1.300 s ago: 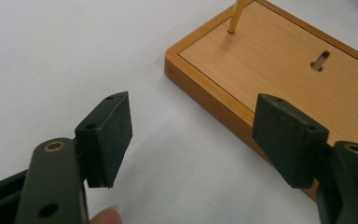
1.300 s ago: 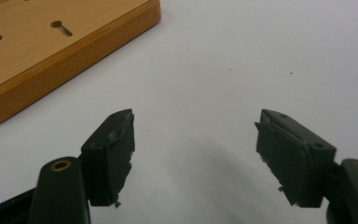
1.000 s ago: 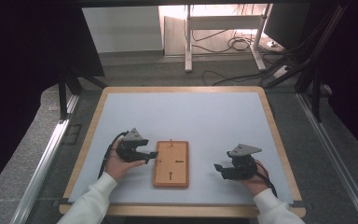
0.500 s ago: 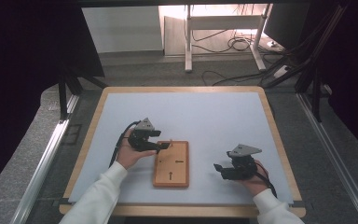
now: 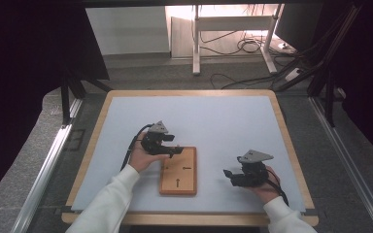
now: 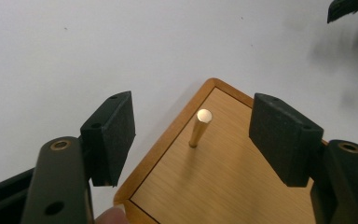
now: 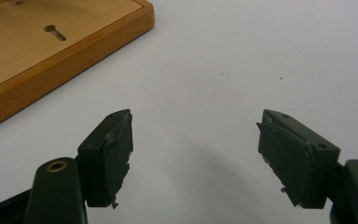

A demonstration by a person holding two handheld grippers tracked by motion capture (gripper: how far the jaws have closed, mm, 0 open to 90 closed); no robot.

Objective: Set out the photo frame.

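A wooden board (image 5: 178, 171) lies on the white mat near the front edge of the table. In the left gripper view a short brass peg (image 6: 199, 128) stands upright near a corner of the board (image 6: 233, 182). My left gripper (image 5: 176, 151) hovers over the board's far left corner, and its jaws stand open (image 6: 193, 109) on either side of the peg without touching it. My right gripper (image 5: 228, 175) rests on the mat to the right of the board, open (image 7: 196, 119) with nothing between its pads. In that view the board (image 7: 51, 56) shows a hole and a slot.
The white mat (image 5: 199, 121) covers a wooden-rimmed table. Bare mat stretches behind the board and to both sides. Metal rails (image 5: 48, 165) run along the table's left and right. A desk frame and cables (image 5: 243, 46) stand on the floor beyond.
My left gripper has moved right and a little away from the person, from beside the board's left edge to over its far left corner. The right gripper has stayed put.
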